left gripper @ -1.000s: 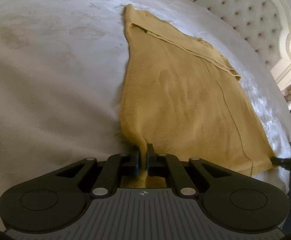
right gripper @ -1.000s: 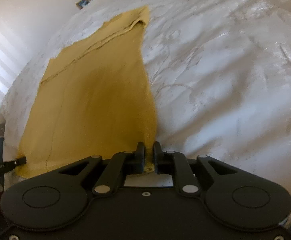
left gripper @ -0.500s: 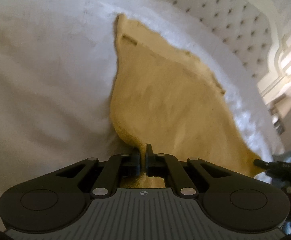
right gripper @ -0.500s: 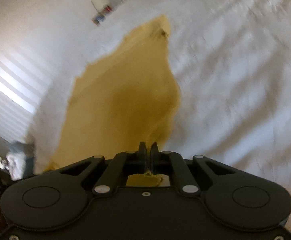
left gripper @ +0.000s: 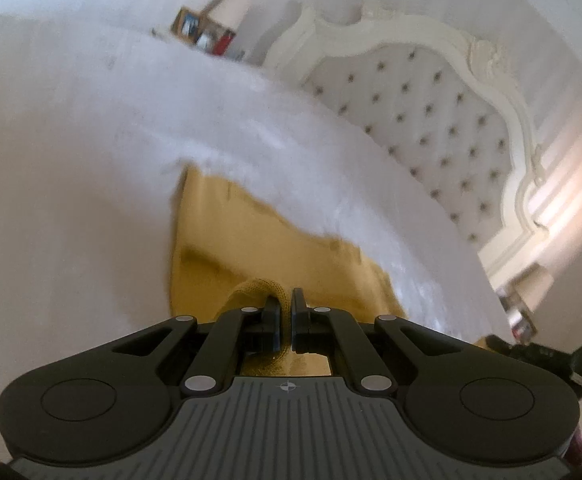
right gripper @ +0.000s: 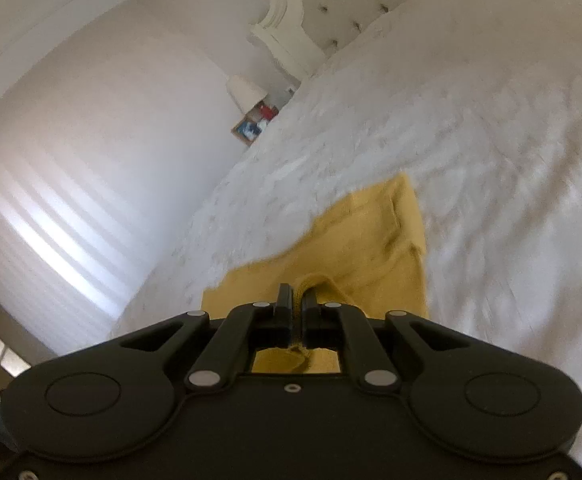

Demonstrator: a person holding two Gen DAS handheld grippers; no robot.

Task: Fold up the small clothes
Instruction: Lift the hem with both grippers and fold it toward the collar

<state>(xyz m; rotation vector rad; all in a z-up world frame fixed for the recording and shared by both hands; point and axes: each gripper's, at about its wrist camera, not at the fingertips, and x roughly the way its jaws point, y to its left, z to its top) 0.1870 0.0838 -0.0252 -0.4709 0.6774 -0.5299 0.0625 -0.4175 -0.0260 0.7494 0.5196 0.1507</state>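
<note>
A mustard-yellow knit garment point(left gripper: 275, 248) lies on a white bedspread point(left gripper: 71, 200). My left gripper point(left gripper: 286, 300) is shut on its near edge, which bunches up beside the left finger. In the right wrist view the same garment point(right gripper: 375, 240) lies ahead, and my right gripper point(right gripper: 297, 300) is shut on a raised fold of its edge. Both grippers hold their corners lifted above the bed, over the rest of the garment. The right gripper also shows at the right edge of the left wrist view point(left gripper: 539, 354). The frames are blurred by motion.
A white tufted headboard point(left gripper: 431, 92) stands at the far end of the bed. A bedside shelf with small items point(left gripper: 207, 34) sits by the wall; it also shows in the right wrist view point(right gripper: 257, 122). The bedspread point(right gripper: 511, 160) stretches wide to the right.
Both grippers have lifted the garment's near edge and carried it forward toward the far end. Much less garment shows ahead, and the headboard and wall have come into view.
</note>
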